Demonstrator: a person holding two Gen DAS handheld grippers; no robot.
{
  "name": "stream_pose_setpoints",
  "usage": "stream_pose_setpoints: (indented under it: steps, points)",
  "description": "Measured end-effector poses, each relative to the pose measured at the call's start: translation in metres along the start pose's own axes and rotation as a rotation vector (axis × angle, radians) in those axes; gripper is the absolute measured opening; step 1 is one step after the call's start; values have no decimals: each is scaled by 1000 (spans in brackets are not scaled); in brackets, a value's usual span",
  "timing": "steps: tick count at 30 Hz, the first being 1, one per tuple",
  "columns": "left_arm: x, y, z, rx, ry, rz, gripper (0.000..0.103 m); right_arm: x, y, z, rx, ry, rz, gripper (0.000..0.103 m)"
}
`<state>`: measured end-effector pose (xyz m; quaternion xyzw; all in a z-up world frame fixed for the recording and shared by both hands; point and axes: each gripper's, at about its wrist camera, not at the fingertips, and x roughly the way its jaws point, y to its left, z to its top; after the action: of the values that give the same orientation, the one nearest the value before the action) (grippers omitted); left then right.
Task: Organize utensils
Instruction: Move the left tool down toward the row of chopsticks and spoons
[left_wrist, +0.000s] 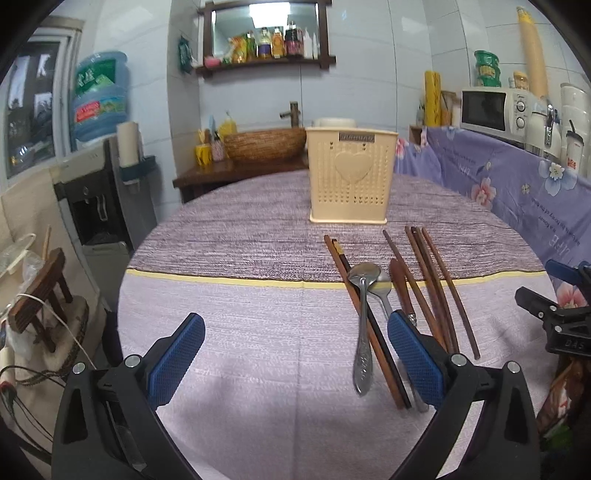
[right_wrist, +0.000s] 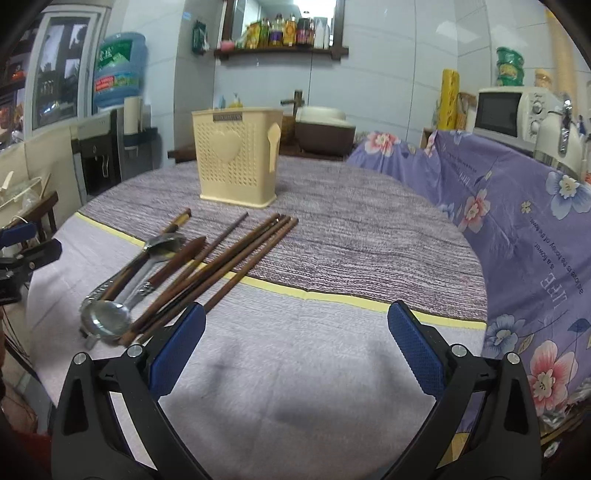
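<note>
A cream perforated utensil holder (left_wrist: 352, 179) (right_wrist: 238, 160) with a heart on its front stands upright at the far side of the round table. In front of it lie several brown wooden chopsticks (left_wrist: 439, 288) (right_wrist: 243, 258), metal spoons (left_wrist: 364, 310) (right_wrist: 107, 317) and a brown-handled utensil (left_wrist: 400, 288). My left gripper (left_wrist: 295, 354) is open above the cloth, its right finger beside the spoon handles. My right gripper (right_wrist: 295, 350) is open with nothing between its fingers; the utensils lie to its left, and its left finger overlaps the near chopstick ends.
The table carries a lilac striped cloth (left_wrist: 240, 332) with a yellow band. A purple floral cover (right_wrist: 517, 229) drapes furniture at the right, with a microwave (left_wrist: 487, 109) behind. A water dispenser (left_wrist: 99, 206), a wooden stool and cables crowd the left. The other gripper (left_wrist: 554, 317) shows at the right edge.
</note>
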<state>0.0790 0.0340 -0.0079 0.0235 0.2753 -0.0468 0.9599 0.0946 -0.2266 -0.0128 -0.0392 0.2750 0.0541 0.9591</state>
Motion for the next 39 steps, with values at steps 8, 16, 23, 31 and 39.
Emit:
stream_pose_setpoints:
  steps: [8,16,23,31,39]
  points:
    - [45,-6,23,10,185,-164,69,43,-6,26,30,116,41,98]
    - [86,-49,37,150,291,-196,43,53,0,37,23,118,57,98]
    - [109,-63,40,215,354,-144,34,52,-5,36,44,121,62,98]
    - [116,-53,49,140,367,-150,10,55,-2,38,31,124,78,98]
    - [112,-6,66,-48,343,-173,5,68,1,47,19,148,84,97]
